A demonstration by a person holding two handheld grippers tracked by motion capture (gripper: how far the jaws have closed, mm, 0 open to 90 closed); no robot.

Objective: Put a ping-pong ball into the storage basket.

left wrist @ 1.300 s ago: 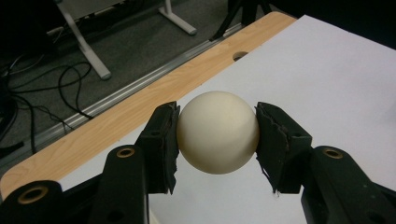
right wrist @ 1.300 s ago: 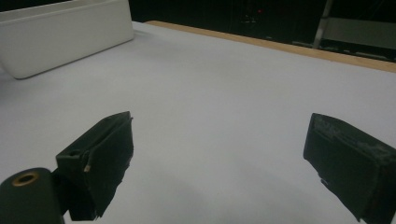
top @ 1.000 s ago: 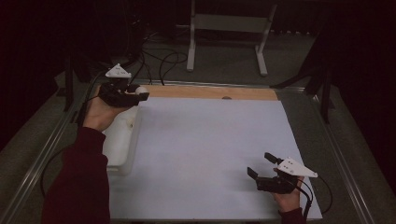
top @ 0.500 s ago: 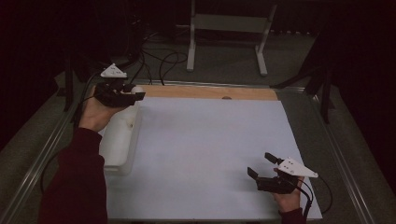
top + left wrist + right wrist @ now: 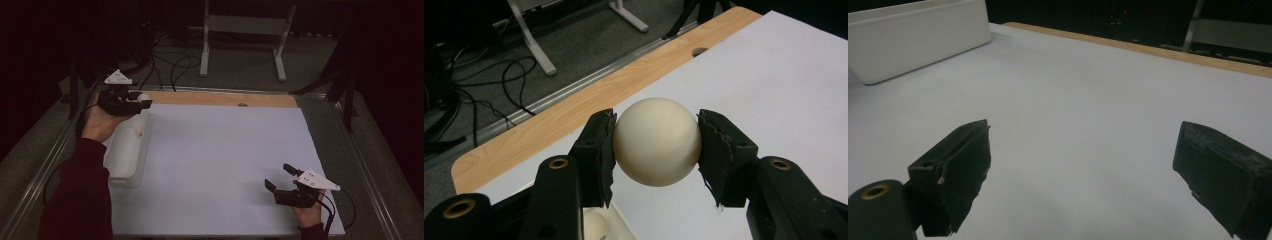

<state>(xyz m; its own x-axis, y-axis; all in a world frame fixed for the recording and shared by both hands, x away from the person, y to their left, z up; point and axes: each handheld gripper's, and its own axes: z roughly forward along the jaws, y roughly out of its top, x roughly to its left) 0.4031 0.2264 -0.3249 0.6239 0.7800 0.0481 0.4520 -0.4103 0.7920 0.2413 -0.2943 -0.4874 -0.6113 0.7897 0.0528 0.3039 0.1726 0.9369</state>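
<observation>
The left gripper [image 5: 656,145] clasps a cream ball [image 5: 657,141], lifted above the far end of the white tub [image 5: 127,150]. The right gripper [image 5: 1083,175] idles agape, empty, over the white mat [image 5: 225,150]. Carrying is under way; next likely comes setting the ball down gently.

We see a dim room where a worktop [image 5: 225,150] covered in pale sheeting, its wooden edge [image 5: 220,98] bare at the far side, stands before a grey floor [image 5: 240,65] with tangled black cables [image 5: 170,62] and a white metal stand [image 5: 245,25].
</observation>
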